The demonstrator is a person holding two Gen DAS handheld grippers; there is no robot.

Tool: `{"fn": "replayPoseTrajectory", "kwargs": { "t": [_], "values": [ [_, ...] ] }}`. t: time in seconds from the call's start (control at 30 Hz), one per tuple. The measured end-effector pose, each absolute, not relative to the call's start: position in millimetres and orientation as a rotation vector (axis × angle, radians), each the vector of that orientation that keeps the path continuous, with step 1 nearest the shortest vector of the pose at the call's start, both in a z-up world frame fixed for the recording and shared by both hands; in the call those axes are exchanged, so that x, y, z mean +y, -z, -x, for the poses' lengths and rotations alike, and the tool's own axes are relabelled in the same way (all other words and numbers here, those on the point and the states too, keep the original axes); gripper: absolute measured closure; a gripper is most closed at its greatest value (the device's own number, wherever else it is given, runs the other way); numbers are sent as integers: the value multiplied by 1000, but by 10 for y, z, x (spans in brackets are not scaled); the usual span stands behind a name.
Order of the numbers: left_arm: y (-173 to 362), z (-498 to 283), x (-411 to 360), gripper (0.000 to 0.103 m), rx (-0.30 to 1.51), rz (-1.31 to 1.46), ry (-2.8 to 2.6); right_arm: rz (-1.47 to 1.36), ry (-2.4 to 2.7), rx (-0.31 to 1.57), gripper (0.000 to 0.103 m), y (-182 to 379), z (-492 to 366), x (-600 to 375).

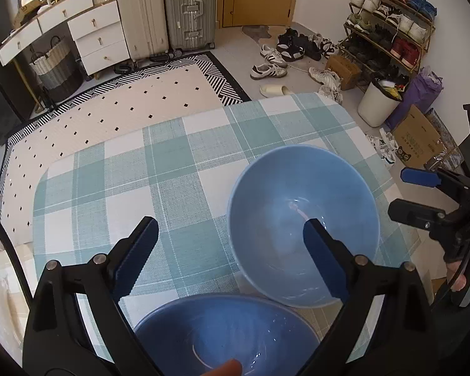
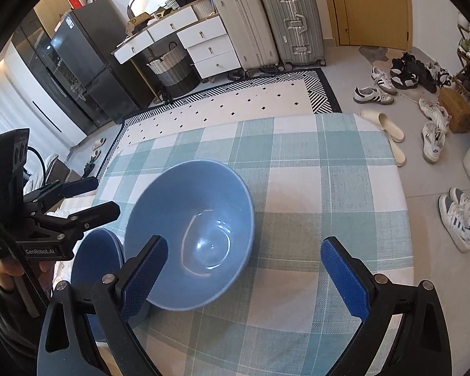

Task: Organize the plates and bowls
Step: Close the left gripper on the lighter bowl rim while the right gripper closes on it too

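Fingers of my left gripper (image 1: 230,232) stand wide apart and hold nothing. The light bowl (image 1: 304,225) sits on the table (image 1: 172,163) under the right finger (image 1: 326,260), whose tip shows over the bowl's inside. The dark bowl (image 1: 225,335) lies near the finger bases, between them. My right gripper (image 2: 244,269) is also wide open and empty. Its left finger (image 2: 144,279) overlaps the light bowl's (image 2: 191,232) near rim; I cannot tell whether it touches. The dark bowl (image 2: 94,263) lies beyond that finger, to the left.
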State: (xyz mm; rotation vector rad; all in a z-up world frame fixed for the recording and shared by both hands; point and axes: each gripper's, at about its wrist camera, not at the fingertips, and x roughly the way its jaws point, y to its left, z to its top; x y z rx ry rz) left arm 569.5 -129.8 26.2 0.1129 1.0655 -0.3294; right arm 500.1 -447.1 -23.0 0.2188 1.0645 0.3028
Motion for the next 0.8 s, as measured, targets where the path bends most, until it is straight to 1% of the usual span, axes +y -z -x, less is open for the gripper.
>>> {"fn": "replayPoseTrajectory", "kwargs": {
  "t": [0.1, 0.17, 0.2, 0.23, 0.27, 0.33, 0.37, 0.43, 0.57, 0.6, 0.63, 0.67, 0.73, 0.77, 0.8],
  "values": [
    [-148, -5766, -1349, 14, 1084, -115, 332, -211, -307, 1081, 3, 312, -5037, -4430],
    [-87, -5814, -1373, 21, 1091, -110, 338, -210, -308, 1089, 4, 359, -5061, -4413],
    [-63, -5829, -1381, 26, 1100, -106, 340, -211, -306, 1094, 6, 387, -5077, -4408],
    [-56, -5827, -1386, 29, 1105, -102, 340, -210, -305, 1100, 9, 415, -5089, -4400],
    [-29, -5843, -1389, 29, 1109, -102, 340, -209, -304, 1106, 10, 444, -5104, -4392],
    [37, -5882, -1406, 30, 1120, -103, 339, -212, -303, 1120, 17, 498, -5130, -4380],
    [58, -5884, -1415, 32, 1127, -101, 339, -212, -307, 1124, 18, 520, -5137, -4373],
    [122, -5912, -1423, 41, 1143, -102, 338, -210, -318, 1126, 27, 556, -5145, -4357],
    [185, -5917, -1427, 54, 1159, -102, 330, -220, -327, 1139, 35, 648, -5170, -4350],
    [204, -5919, -1440, 58, 1165, -109, 326, -224, -327, 1147, 41, 676, -5180, -4349],
    [221, -5925, -1452, 63, 1171, -115, 322, -227, -326, 1156, 45, 708, -5191, -4345],
    [236, -5927, -1461, 64, 1176, -119, 320, -228, -326, 1162, 52, 724, -5193, -4337],
    [259, -5916, -1479, 69, 1182, -130, 322, -224, -328, 1172, 62, 761, -5199, -4317],
    [273, -5914, -1493, 71, 1186, -138, 322, -218, -330, 1175, 63, 773, -5199, -4303],
    [292, -5915, -1508, 78, 1191, -146, 323, -215, -334, 1177, 65, 782, -5197, -4291]
  ]
}}
